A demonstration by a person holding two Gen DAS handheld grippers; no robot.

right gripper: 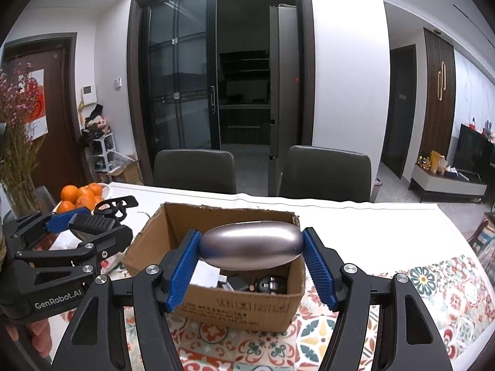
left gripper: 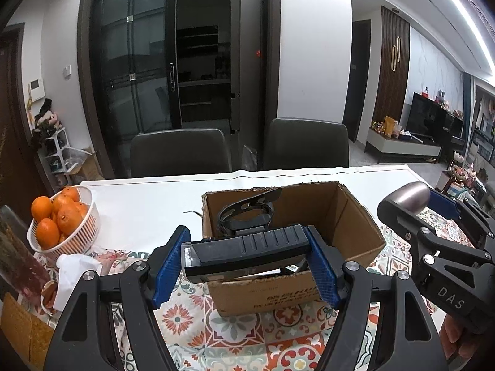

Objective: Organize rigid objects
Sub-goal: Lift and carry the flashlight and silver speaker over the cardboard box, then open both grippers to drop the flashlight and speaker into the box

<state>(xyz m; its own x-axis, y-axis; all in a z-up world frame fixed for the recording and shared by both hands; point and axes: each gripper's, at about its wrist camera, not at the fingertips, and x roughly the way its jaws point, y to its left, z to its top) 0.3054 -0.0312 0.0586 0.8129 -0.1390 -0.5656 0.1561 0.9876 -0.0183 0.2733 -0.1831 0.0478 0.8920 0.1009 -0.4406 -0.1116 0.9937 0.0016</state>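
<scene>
With the left gripper [left gripper: 246,266] clamped on the black ribbed device [left gripper: 247,249] and the right gripper [right gripper: 250,266] clamped on the metallic oval case [right gripper: 250,249], both above the cardboard box [right gripper: 241,306] mid-frame, lower each inside before releasing, clear of the rim.

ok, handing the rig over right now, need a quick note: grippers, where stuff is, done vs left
Left gripper: shut on a black ribbed device with a strap, held over the near edge of the cardboard box.
Right gripper: shut on a smooth silver oval case, held above the box's near side.
Box sits on the patterned cloth on the table; a few small items already lie inside.
Done: both things picked up and brought over the box.
Left: lower and release each into the box. Oranges in the white basket look untouched.
</scene>
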